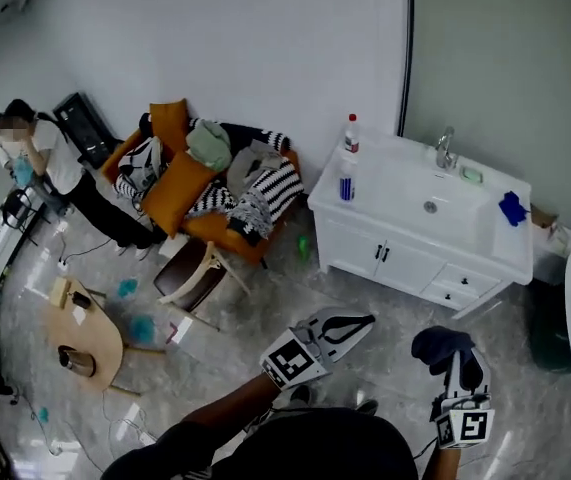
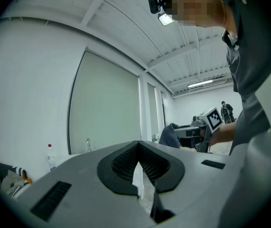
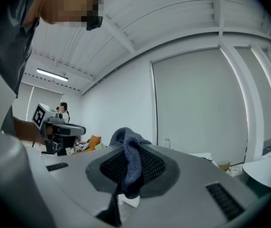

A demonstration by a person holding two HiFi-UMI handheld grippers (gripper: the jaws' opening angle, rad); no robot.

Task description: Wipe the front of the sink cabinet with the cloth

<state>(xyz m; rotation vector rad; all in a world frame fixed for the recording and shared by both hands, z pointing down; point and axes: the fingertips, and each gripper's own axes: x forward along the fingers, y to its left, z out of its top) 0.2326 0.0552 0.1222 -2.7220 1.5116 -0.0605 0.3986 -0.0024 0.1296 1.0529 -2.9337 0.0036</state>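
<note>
Well apart from the sink cabinet [image 1: 395, 256], you stand on the grey floor [image 1: 265, 308] with the dark cloth [image 3: 128, 158] in your right gripper [image 1: 457, 366]. Its jaws pinch one fold while the rest bunches over their tips. Your left gripper [image 1: 362, 322] carries nothing, its jaws pressed together. By the look of it the wiping is not yet begun and the approach is the step in hand. The next move calls for closing on the cabinet's white front and pressing the cloth flat against it.
</note>
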